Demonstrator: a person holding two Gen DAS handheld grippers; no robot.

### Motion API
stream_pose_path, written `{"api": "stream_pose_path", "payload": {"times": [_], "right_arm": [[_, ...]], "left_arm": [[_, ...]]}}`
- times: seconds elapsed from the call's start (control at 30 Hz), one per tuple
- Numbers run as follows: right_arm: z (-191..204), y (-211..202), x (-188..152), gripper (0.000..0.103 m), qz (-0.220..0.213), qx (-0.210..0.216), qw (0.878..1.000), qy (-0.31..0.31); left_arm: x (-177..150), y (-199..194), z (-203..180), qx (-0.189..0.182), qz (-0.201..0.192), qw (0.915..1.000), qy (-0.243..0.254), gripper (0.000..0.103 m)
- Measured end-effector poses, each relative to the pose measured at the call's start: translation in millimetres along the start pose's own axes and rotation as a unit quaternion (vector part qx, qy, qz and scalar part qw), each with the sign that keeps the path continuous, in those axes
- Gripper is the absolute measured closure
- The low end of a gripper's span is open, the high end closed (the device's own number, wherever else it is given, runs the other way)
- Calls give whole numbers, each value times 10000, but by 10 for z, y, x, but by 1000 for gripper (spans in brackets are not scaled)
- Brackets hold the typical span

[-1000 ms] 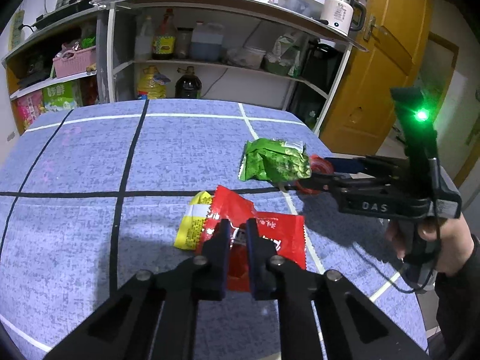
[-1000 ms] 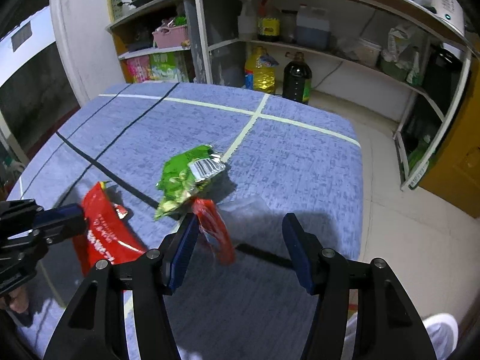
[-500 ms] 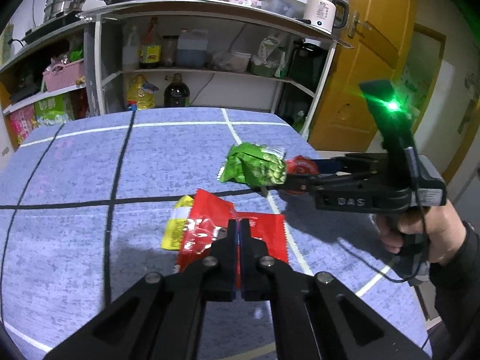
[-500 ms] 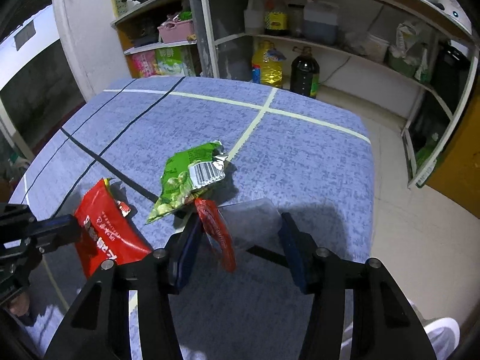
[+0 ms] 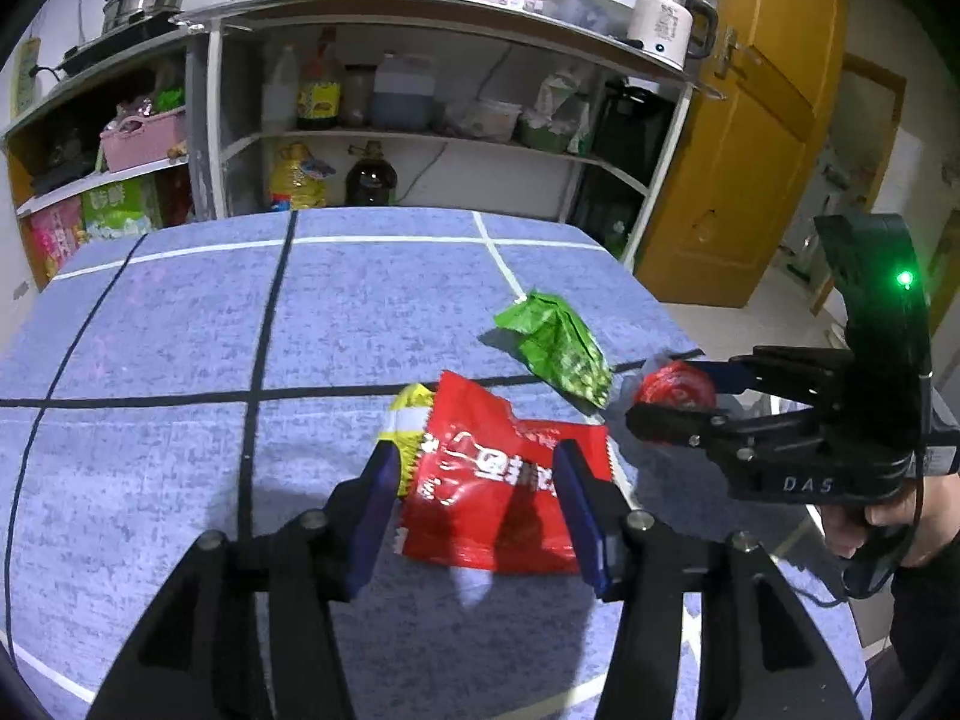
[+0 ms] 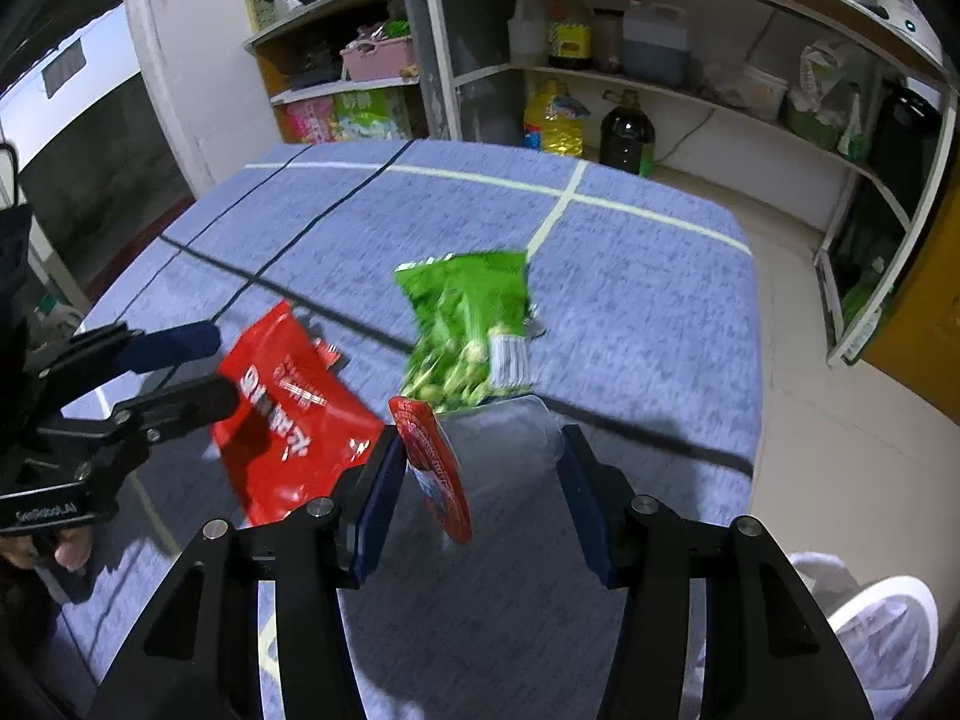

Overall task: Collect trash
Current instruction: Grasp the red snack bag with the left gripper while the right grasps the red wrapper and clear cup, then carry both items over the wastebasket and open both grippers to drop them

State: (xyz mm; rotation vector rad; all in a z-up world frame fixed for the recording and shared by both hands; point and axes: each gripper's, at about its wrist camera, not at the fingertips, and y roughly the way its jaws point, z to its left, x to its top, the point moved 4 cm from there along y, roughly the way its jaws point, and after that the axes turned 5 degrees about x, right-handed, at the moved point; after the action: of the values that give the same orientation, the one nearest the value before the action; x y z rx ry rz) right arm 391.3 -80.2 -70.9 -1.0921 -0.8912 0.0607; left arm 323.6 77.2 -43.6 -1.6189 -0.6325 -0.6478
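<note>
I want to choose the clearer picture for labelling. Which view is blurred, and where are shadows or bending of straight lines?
Right wrist view: motion blur smears the green packet and red packet. Left wrist view: sharp; the left gripper casts a dark shadow on the blue tablecloth. Both views: fisheye bends the shelf edges and darkens the corners.

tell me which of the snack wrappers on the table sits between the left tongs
The red wrapper: it lies flat between the just-opened left tongs. The green wrapper lies farther off, and the yellow one is half hidden beneath the red.
</note>
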Motion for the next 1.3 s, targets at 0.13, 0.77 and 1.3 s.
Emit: {"api": "stream_pose_path", "payload": {"times": [0.13,0.77,1.3], "right_arm": [[35,28,-61,50,78,-7,10000,-37],[118,-58,-244,51,134,38,9998,-110],[100,-549,-431,51,-118,-186,9997,97]], "left_arm": [[-37,-15,-94,-58,61,9998,163,61],[-162,107,-1,-187,611,9973,-366,62],[-64,-80,-147,-213,174,9986,-445,99]]}}
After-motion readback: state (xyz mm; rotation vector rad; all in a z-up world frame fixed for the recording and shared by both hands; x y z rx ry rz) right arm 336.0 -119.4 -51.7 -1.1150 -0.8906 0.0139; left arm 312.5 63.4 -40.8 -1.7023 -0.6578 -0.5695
